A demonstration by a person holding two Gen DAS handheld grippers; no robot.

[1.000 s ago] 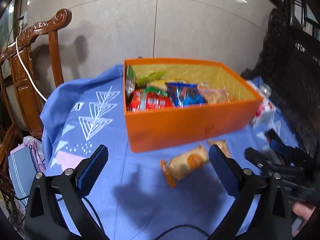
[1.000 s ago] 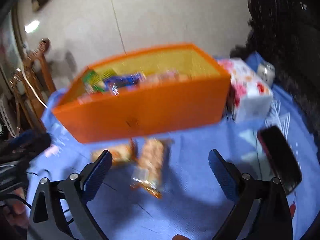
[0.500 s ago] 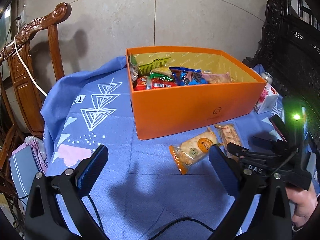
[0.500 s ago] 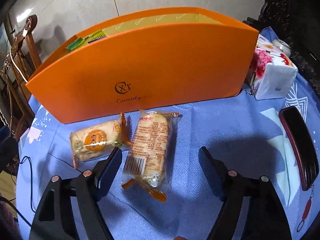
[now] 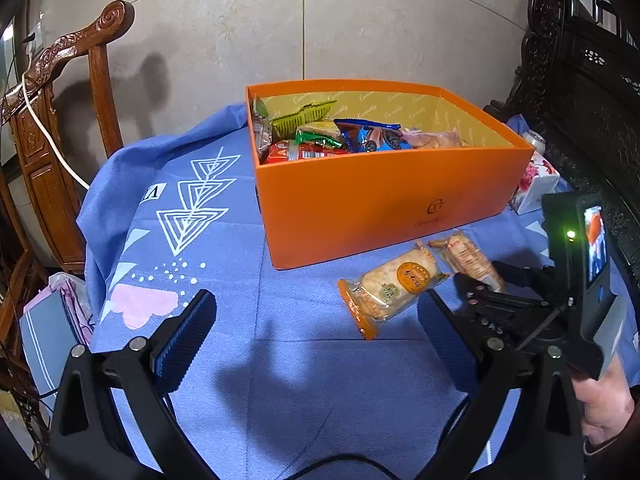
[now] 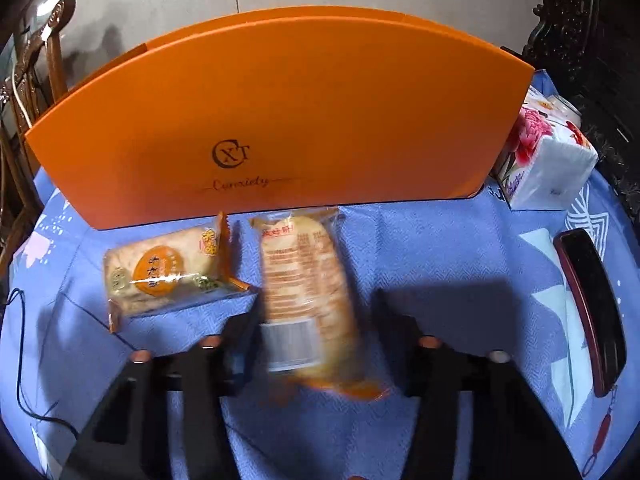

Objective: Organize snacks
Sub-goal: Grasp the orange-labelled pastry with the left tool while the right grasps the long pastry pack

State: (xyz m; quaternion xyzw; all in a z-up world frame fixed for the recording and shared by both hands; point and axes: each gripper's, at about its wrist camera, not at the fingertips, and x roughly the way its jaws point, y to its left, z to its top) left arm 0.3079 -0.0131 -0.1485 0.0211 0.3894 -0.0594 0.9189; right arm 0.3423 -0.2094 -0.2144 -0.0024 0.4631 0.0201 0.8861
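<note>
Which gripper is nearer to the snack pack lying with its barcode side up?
Right. The right gripper straddles the barcode-side-up snack pack; the left gripper hovers apart, open, nearer the round-label pack.

Your left wrist view is bright and sharp, lit from overhead: the right tool and left tool throw soft dark shadows onto the blue cloth, and a chair's shadow falls on the wall. Fisheye bending curves the orange box strongly in your right wrist view, with black corners. There the long snack packet smears with motion blur near the lens, while the square packet stays crisp.
</note>
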